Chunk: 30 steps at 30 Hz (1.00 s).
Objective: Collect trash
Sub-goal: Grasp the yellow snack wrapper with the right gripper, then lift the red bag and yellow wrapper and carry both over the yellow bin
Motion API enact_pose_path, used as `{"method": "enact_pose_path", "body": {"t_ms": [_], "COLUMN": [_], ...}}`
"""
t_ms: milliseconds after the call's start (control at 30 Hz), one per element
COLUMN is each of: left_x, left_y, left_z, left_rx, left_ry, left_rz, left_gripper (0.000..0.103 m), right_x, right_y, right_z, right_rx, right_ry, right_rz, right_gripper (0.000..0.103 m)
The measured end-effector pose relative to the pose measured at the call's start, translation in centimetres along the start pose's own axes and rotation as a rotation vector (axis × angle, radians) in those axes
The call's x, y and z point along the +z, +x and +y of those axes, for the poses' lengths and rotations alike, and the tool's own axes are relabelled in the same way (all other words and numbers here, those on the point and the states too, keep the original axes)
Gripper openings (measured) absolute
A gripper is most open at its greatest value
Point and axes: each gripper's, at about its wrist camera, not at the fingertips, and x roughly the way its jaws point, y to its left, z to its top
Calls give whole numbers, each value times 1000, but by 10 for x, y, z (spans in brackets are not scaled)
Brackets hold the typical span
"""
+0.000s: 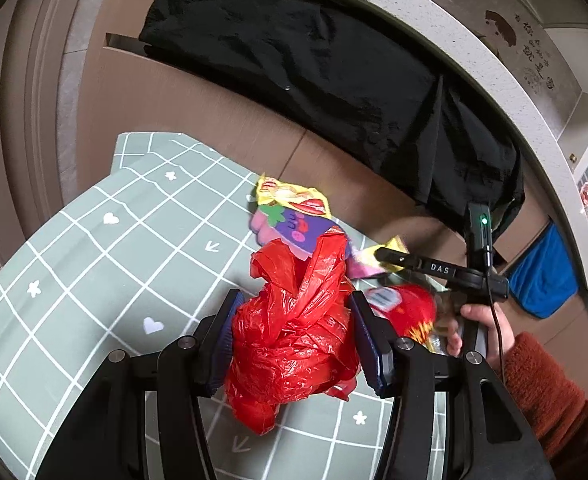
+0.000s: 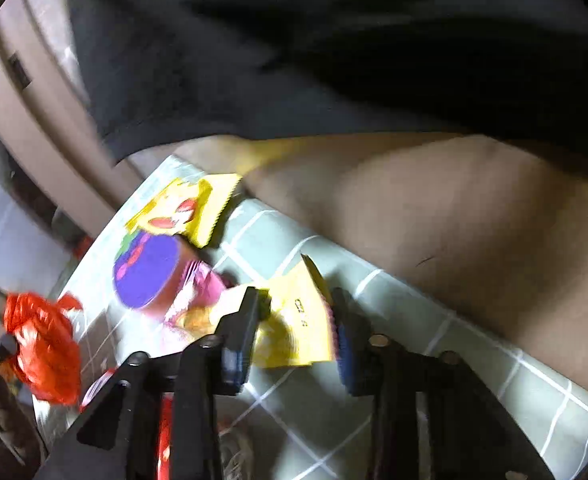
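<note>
My left gripper (image 1: 294, 340) is shut on a crumpled red plastic bag (image 1: 294, 344) and holds it above the green checked tablecloth (image 1: 94, 280). The bag also shows at the left of the right wrist view (image 2: 42, 356). My right gripper (image 2: 294, 336) has its jaws around a yellow snack wrapper (image 2: 294, 332) on the cloth; the view is blurred and the jaws stand apart. It shows in the left wrist view (image 1: 378, 256) at the wrapper (image 1: 390, 246). A purple and pink wrapper (image 2: 150, 272) and another yellow wrapper (image 2: 186, 212) lie beyond.
A red snack packet (image 1: 406, 308) lies by the right hand. A black garment (image 1: 334, 80) drapes over the brown sofa (image 1: 174, 100) behind the table. A blue cloth (image 1: 542, 276) hangs at the right.
</note>
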Motion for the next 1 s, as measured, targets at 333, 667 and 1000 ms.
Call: {"method": "enact_pose_path", "body": {"t_ms": [333, 667, 1000], "left_x": [16, 5, -32], "left_y": [-24, -45, -24], "left_z": [-71, -186, -308], "left_rx": [-16, -57, -159], "left_ry": [130, 293, 450], "left_rz": [-107, -193, -194], "left_gripper": [54, 54, 54], "right_x": [-20, -74, -150], "right_y": [-133, -269, -380], "right_z": [45, 48, -8], "right_rx": [-84, -253, -390], "right_ry": [-51, -91, -6], "right_rz": [-249, -433, -552], "right_gripper": [17, 17, 17]}}
